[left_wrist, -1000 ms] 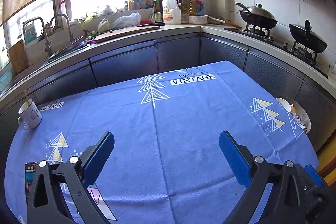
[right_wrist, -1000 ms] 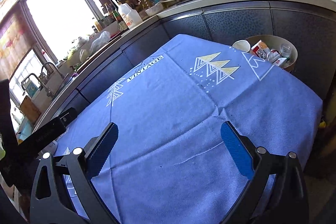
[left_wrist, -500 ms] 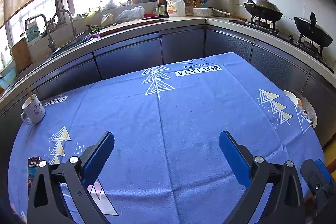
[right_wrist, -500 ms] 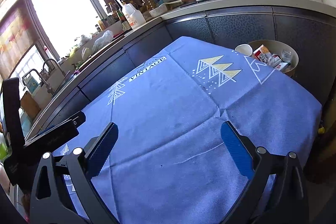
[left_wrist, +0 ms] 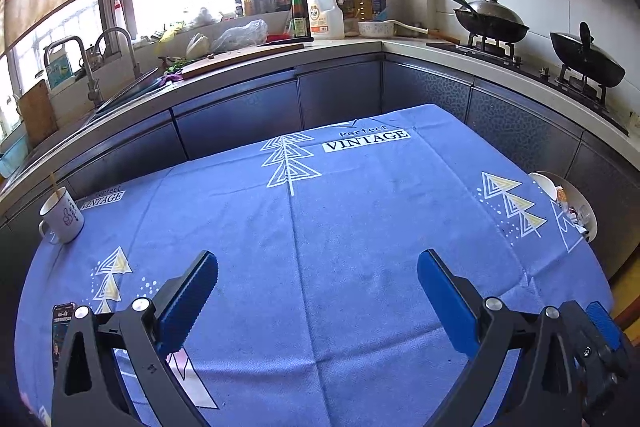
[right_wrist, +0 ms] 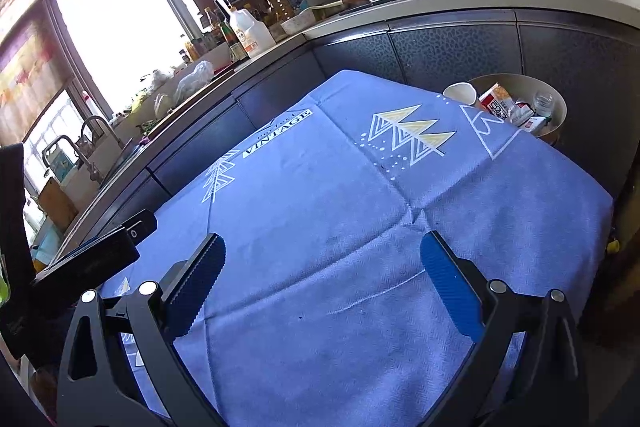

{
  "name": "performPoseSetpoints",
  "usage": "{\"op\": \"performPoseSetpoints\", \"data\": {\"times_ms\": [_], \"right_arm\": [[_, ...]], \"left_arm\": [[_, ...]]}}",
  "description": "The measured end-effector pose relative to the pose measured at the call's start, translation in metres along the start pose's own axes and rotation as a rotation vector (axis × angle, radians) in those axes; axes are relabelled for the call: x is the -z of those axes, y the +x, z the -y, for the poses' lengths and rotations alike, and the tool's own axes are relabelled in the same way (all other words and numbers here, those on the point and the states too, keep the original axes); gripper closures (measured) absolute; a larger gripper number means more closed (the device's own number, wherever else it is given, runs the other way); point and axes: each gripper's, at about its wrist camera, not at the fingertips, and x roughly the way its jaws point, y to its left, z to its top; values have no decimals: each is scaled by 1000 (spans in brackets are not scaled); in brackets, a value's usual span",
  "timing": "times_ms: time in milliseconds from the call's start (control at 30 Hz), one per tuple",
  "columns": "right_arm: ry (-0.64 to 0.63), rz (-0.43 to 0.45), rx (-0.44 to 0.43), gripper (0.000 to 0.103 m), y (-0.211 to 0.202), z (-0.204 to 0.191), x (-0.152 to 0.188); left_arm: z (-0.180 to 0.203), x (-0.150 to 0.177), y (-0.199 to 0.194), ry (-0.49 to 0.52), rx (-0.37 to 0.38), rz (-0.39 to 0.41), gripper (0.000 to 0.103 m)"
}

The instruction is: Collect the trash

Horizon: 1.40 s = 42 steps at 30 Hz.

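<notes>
A round beige bin (right_wrist: pixel 556 99) stands past the table's far right edge, holding a white cup, a carton and other wrappers; in the left wrist view the bin (left_wrist: pixel 582 199) shows at the right edge. My left gripper (left_wrist: pixel 318 279) hovers open over the blue tablecloth (left_wrist: pixel 320 227) with nothing between its blue pads. My right gripper (right_wrist: pixel 320 267) is open too, above the same tablecloth (right_wrist: pixel 320 195), with empty space between its fingers. Part of the left gripper's black body (right_wrist: pixel 80 263) shows at the left of the right wrist view.
A white mug (left_wrist: pixel 62 215) with a stick in it stands at the table's far left. A phone (left_wrist: pixel 62 327) lies near the front left. Dark cabinets and a counter with a sink (left_wrist: pixel 100 67), bottles (left_wrist: pixel 326 13) and two woks (left_wrist: pixel 490 17) wrap around the table.
Both grippers have drawn back and risen slightly, so the table looks a little farther away and more of the counter shows. Both stay open and empty.
</notes>
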Motion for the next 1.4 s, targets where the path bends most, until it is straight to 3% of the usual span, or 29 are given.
{"op": "performPoseSetpoints", "data": {"times_ms": [100, 667, 1400], "right_arm": [[1, -3, -6, 6, 1, 1, 1], [-3, -20, -47, 6, 7, 0, 2], [16, 10, -30, 6, 8, 17, -1]], "left_arm": [[5, 0, 1, 21, -32, -3, 4], [10, 7, 9, 38, -49, -54, 4], [25, 15, 14, 76, -5, -96, 4]]}}
